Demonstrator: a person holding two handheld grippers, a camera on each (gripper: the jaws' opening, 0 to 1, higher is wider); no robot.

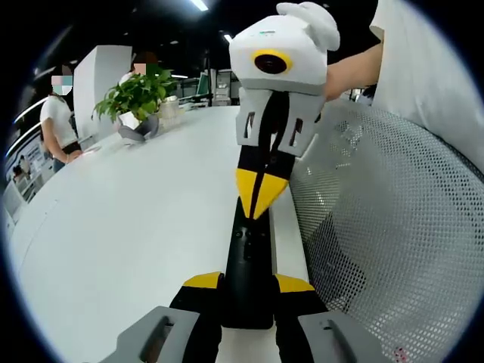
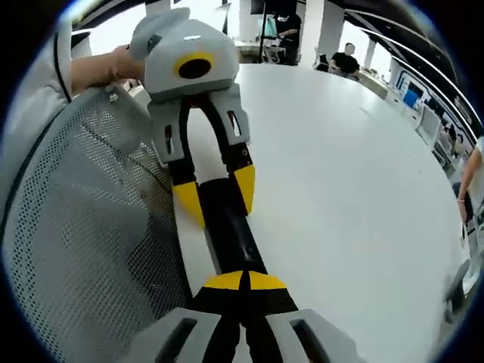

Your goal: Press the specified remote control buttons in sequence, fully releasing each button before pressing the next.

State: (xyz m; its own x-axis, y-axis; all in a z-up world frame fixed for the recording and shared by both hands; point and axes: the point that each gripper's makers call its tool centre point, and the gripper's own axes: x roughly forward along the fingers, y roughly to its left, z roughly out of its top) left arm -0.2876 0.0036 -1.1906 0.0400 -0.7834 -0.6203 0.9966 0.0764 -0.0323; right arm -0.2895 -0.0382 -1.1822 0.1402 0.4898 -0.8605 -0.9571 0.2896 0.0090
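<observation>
Remote control (image 1: 248, 265), black and long, is clamped at one end between left gripper (image 1: 248, 283) jaws, while right gripper (image 2: 243, 281), jaws together, touches it above the white table (image 1: 136, 227).

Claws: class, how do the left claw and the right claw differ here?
The left claw is spread around the remote, clamping its sides; the right claw is shut, tips together. The left claw lies along the remote; the right claw points down onto its top. Both have yellow tips.

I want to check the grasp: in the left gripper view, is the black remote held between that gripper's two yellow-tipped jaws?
Yes, the left gripper has the remote clamped between its jaws.
</observation>
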